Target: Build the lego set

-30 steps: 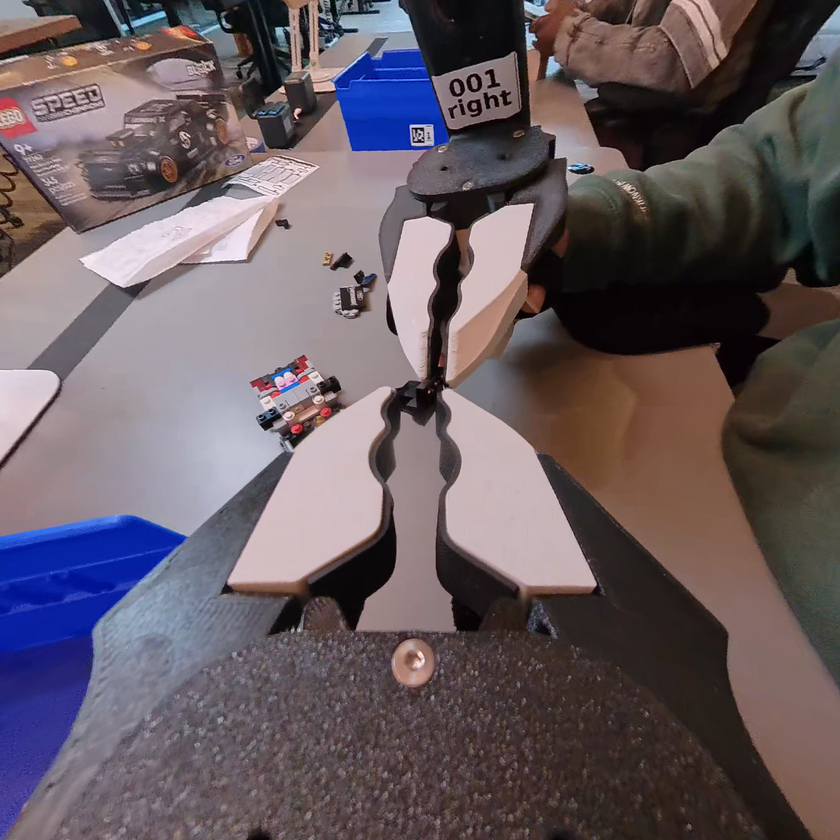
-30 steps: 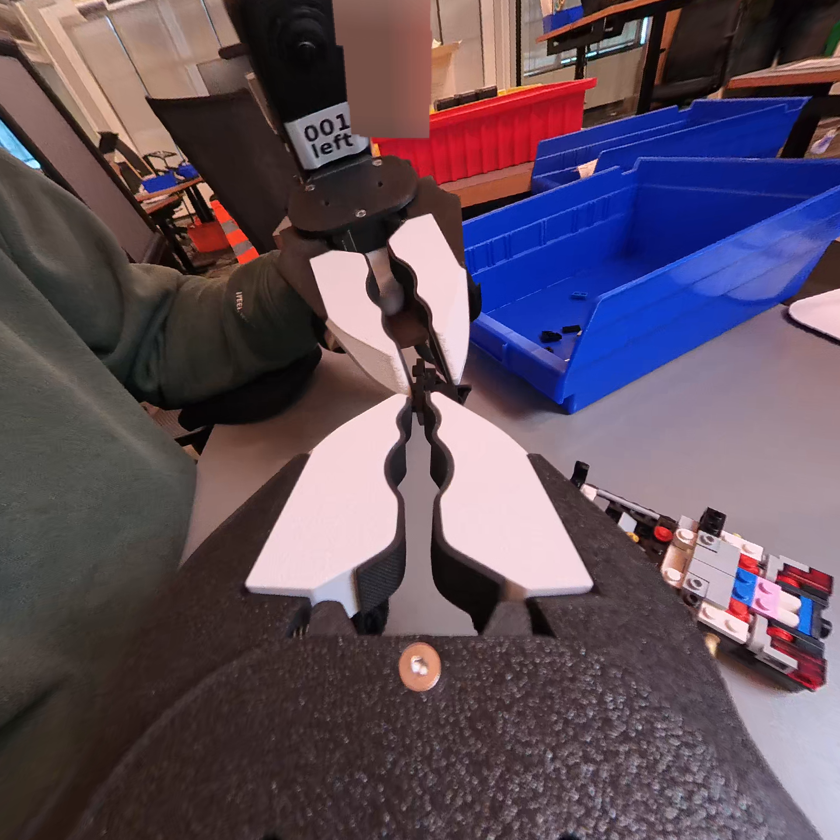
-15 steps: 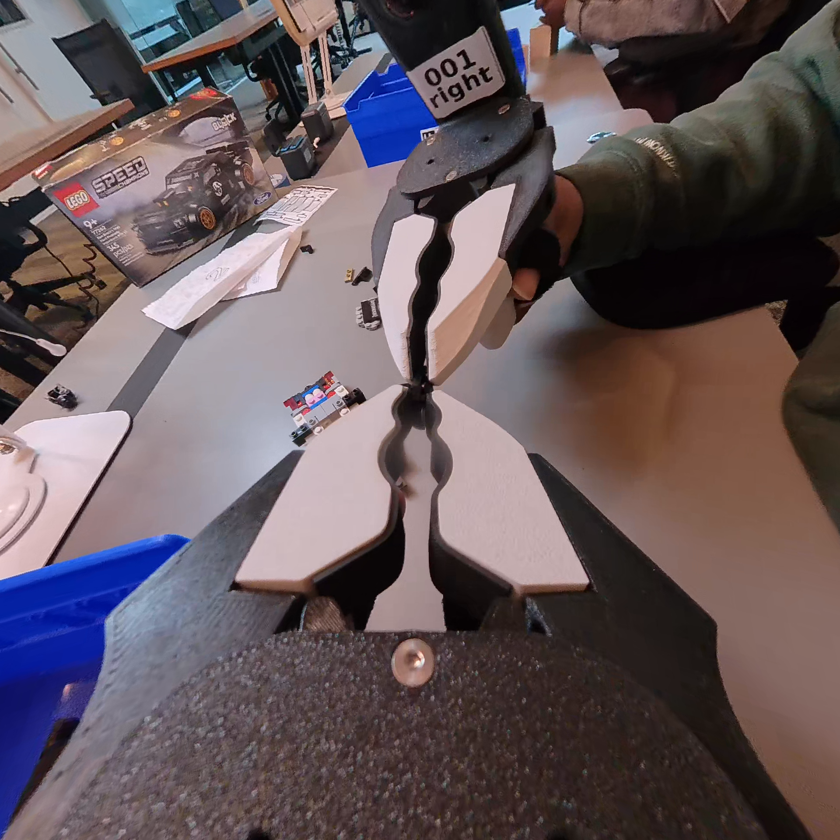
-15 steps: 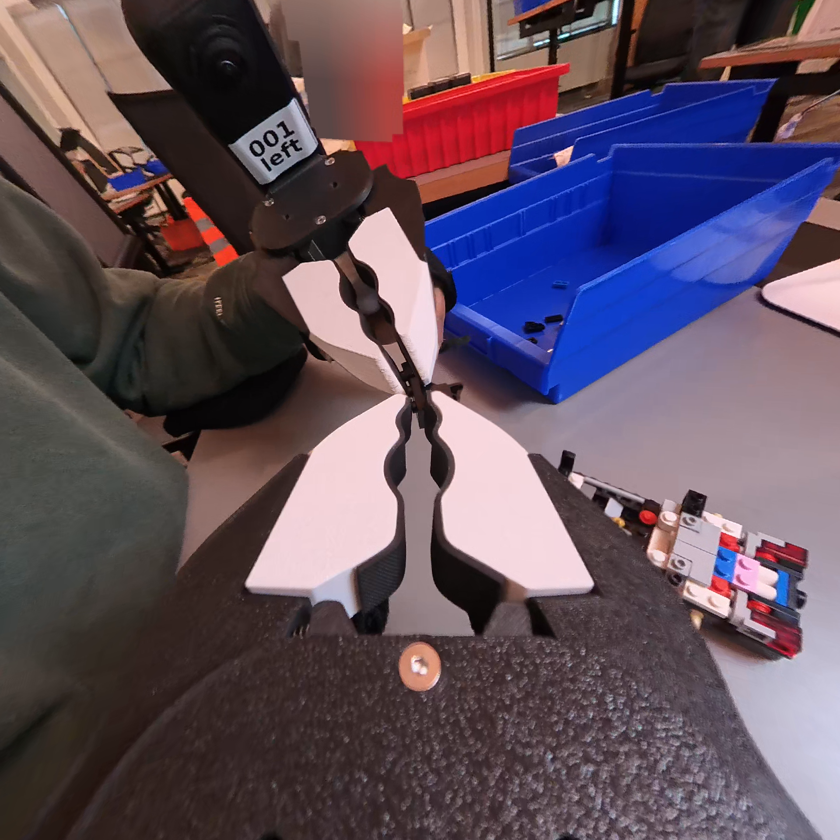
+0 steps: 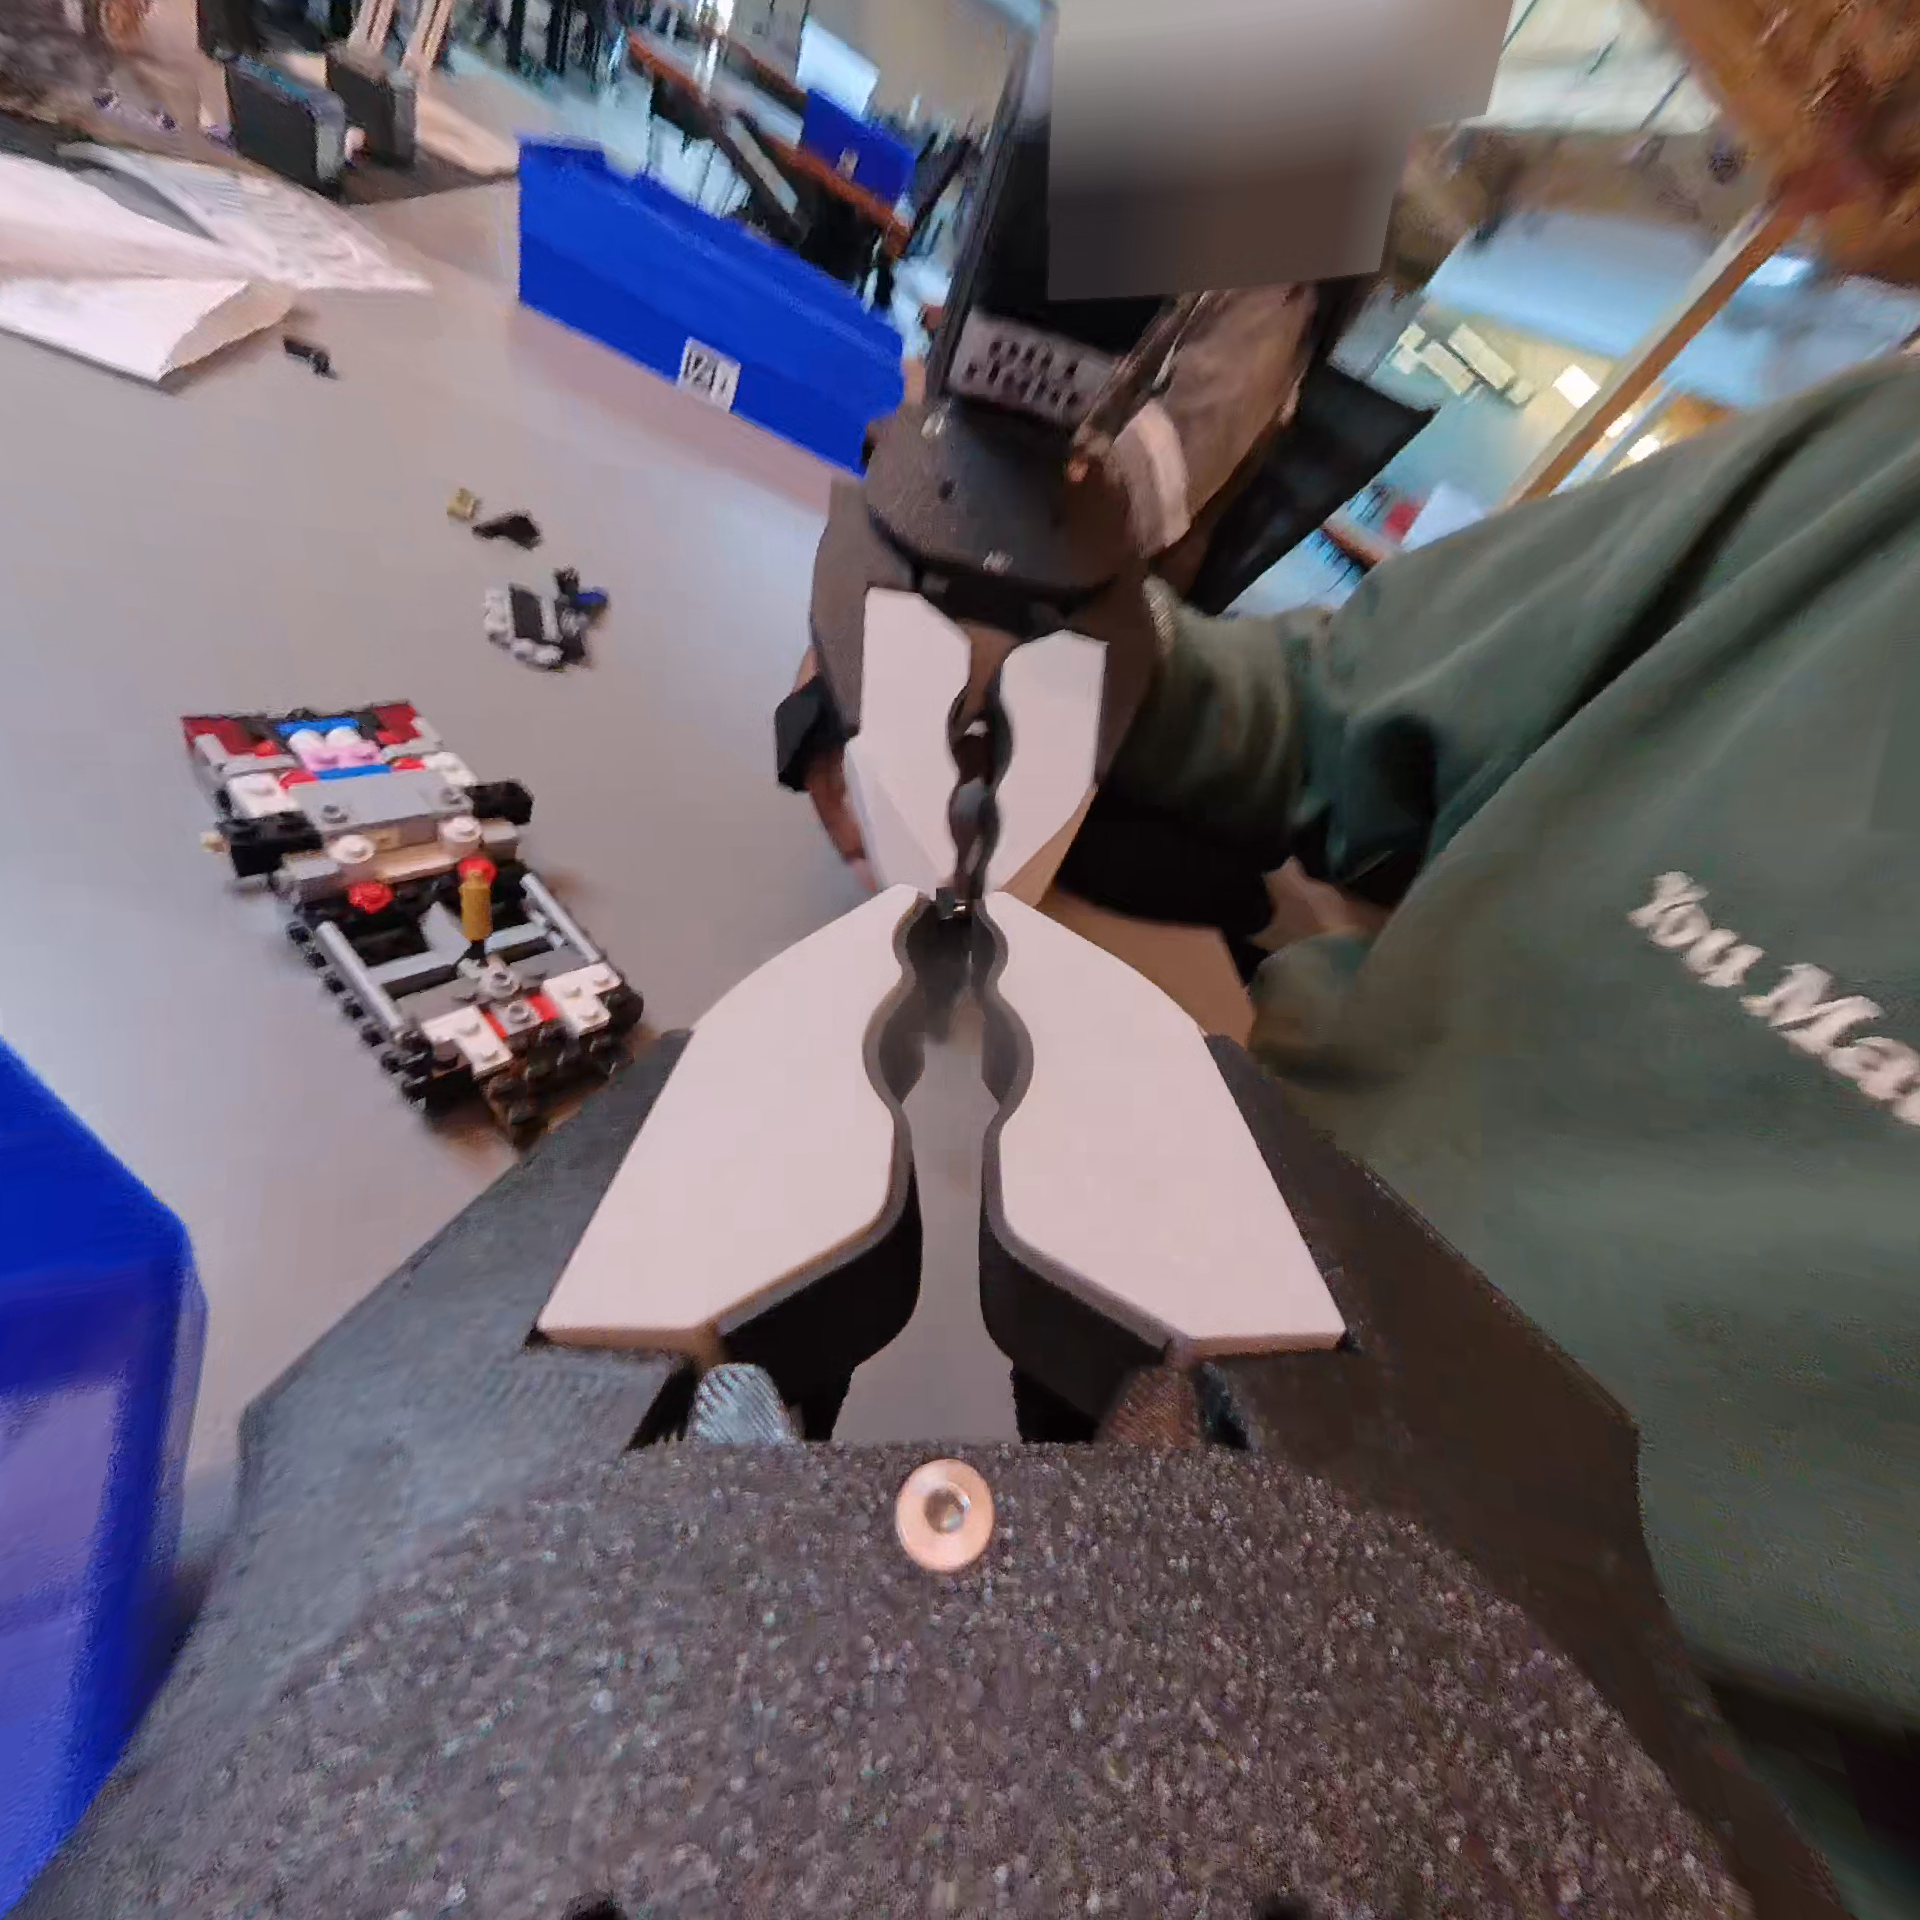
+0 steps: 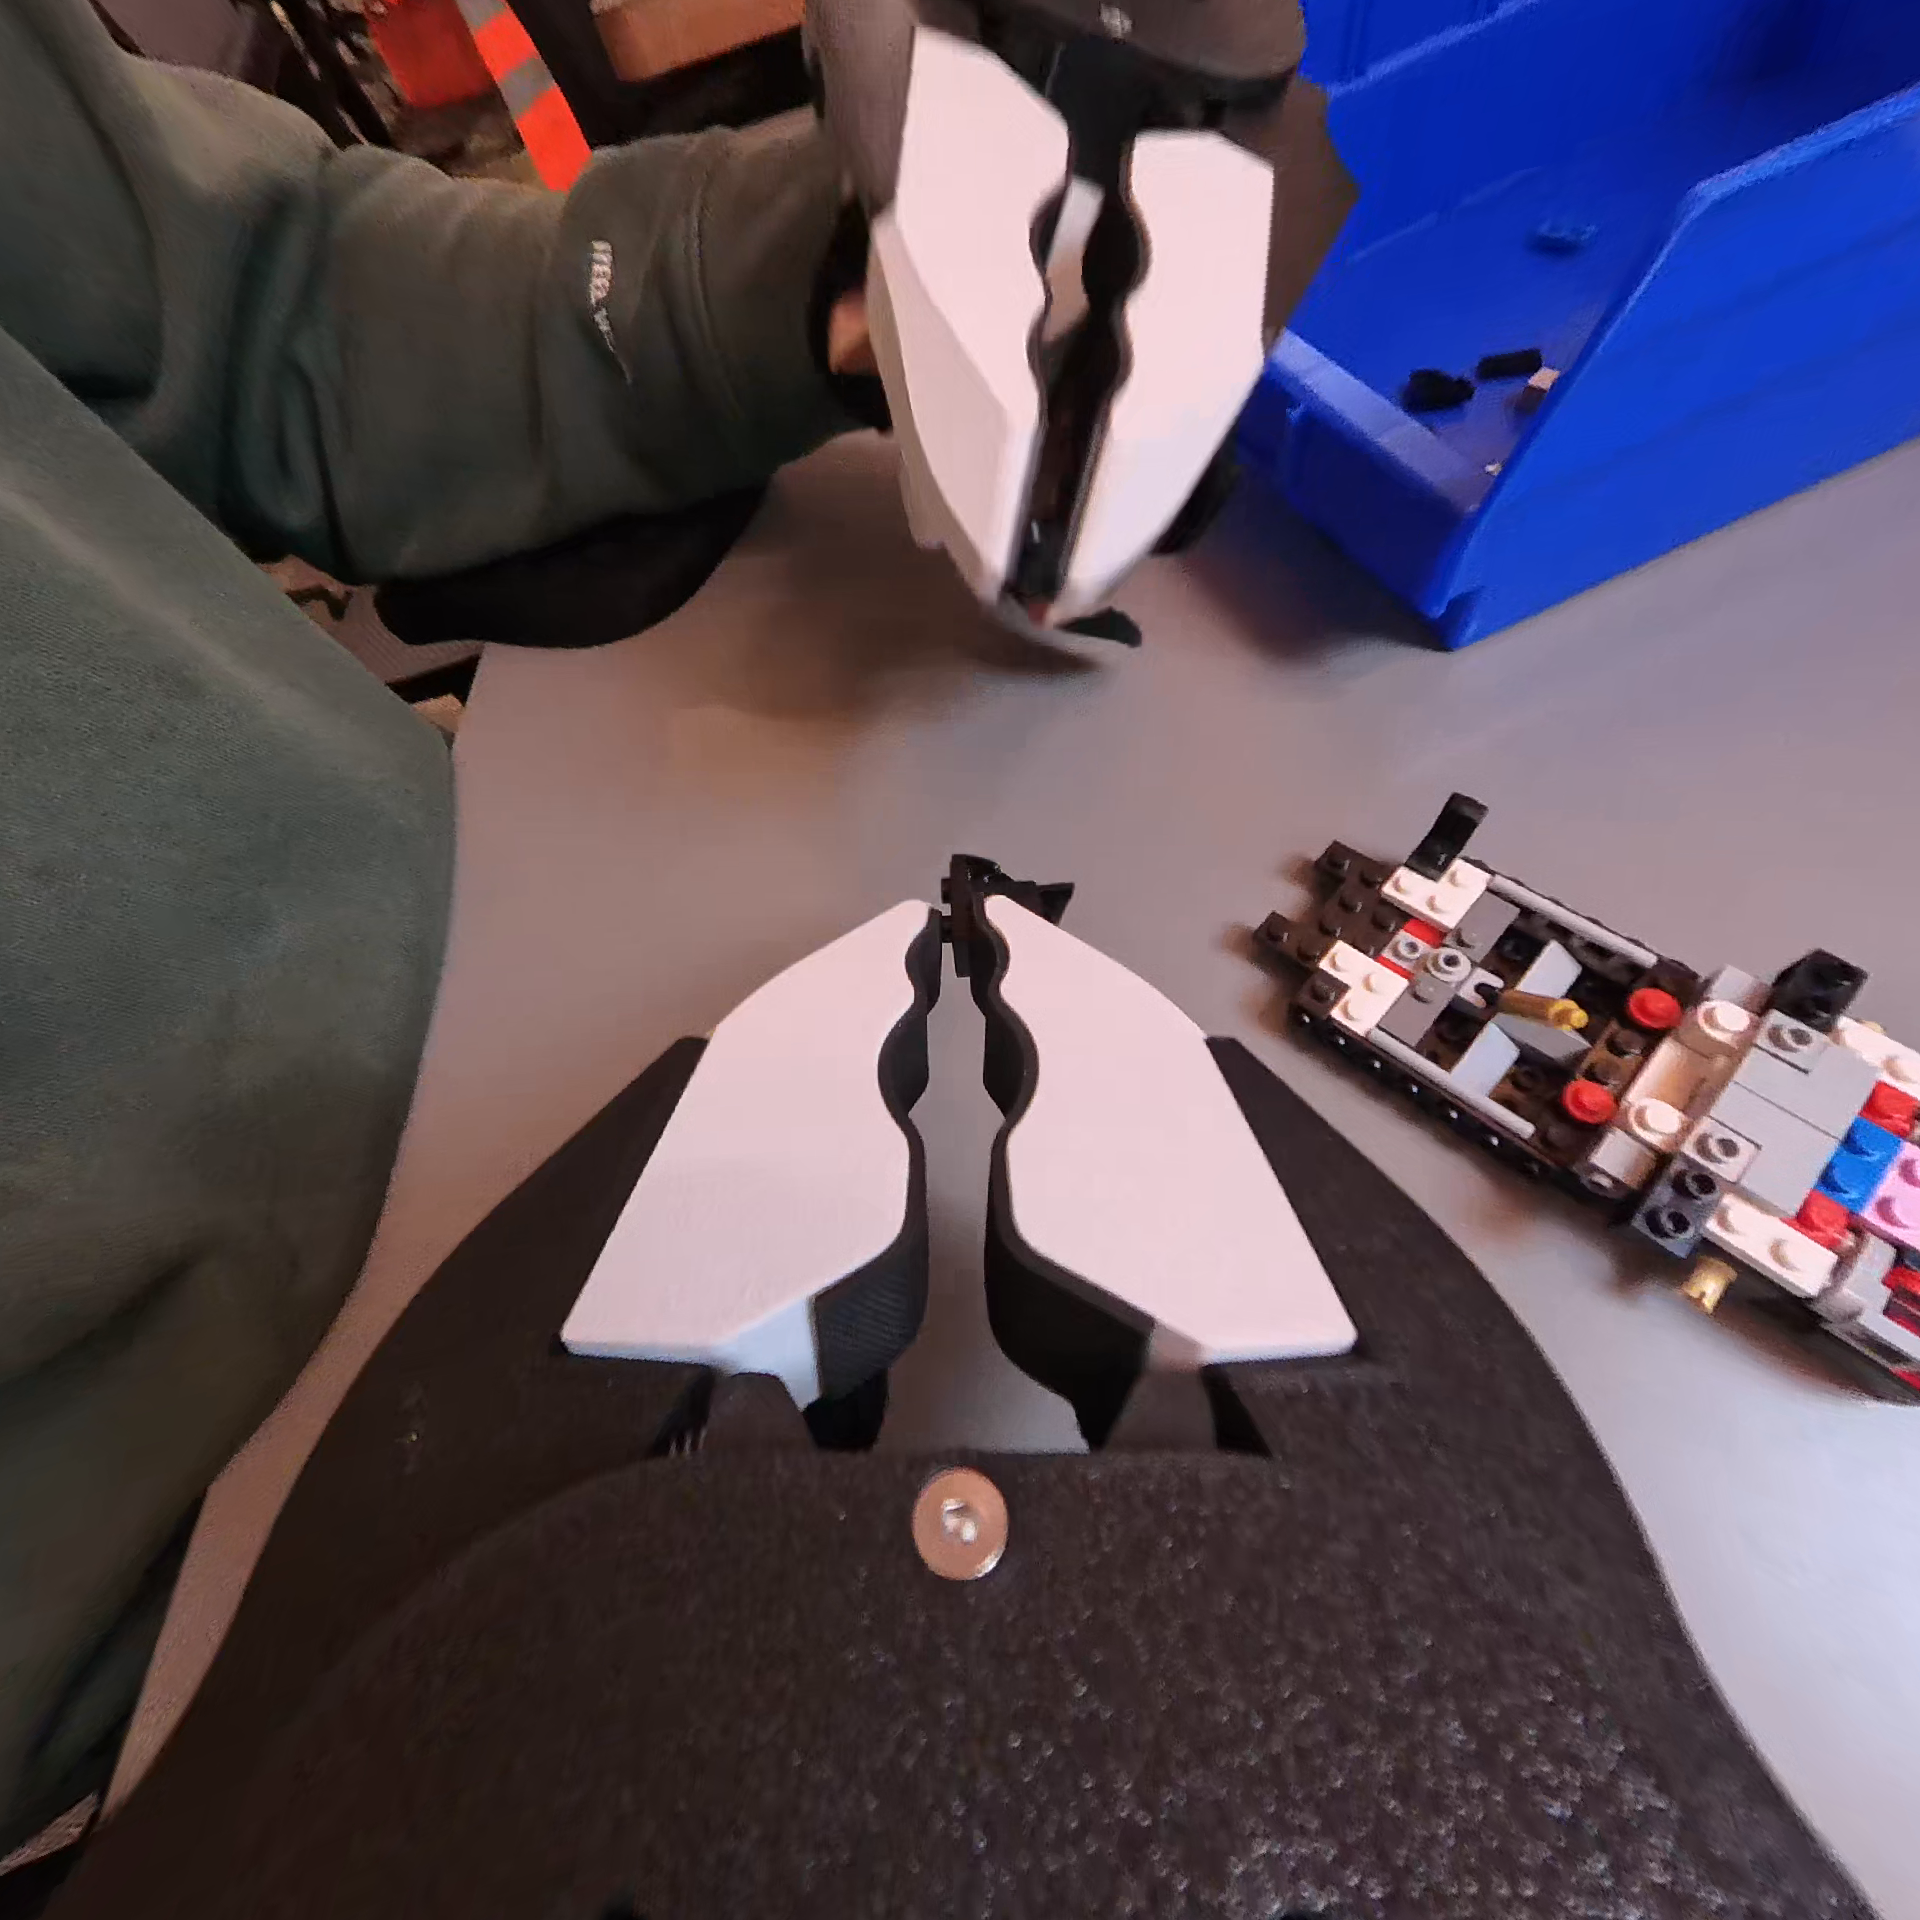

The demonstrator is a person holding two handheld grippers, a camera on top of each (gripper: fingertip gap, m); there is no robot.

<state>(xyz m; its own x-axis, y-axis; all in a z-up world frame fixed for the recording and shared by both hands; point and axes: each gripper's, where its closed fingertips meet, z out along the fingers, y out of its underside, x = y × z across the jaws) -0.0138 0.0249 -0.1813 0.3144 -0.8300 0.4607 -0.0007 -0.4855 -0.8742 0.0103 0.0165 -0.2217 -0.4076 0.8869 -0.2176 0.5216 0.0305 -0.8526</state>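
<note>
My left gripper (image 5: 951, 906) is shut on a small black brick piece (image 5: 948, 902) just above the grey table (image 5: 644, 665). My right gripper (image 6: 961, 906) is shut on another small black brick piece (image 6: 982, 883). In the right wrist view the left gripper (image 6: 1039, 613) sits farther off, tips down near the table, with its black piece (image 6: 1103, 625) sticking out; a clear gap separates the two grippers. In the left wrist view the right gripper (image 5: 961, 883) hangs tips down, lined up right beyond my left tips. A partly built brick car chassis (image 5: 405, 904) lies on the table to the left, and shows at the right of the right wrist view (image 6: 1621, 1081).
A blue bin (image 6: 1558, 468) with a few small black parts stands beyond the chassis, and its edge shows at the lower left of the left wrist view (image 5: 73, 1351). Another blue bin (image 5: 707, 281), loose small bricks (image 5: 540, 613) and paper sheets (image 5: 135, 312) lie farther off. Green sleeves (image 6: 416, 312) fill the near side. My right fingertips sit around 5 centimeters from my left ones.
The two grippers, which met tip to tip on the joined black pieces, have drawn apart, each keeping a black piece. Both have dropped closer to the table and the chassis.
</note>
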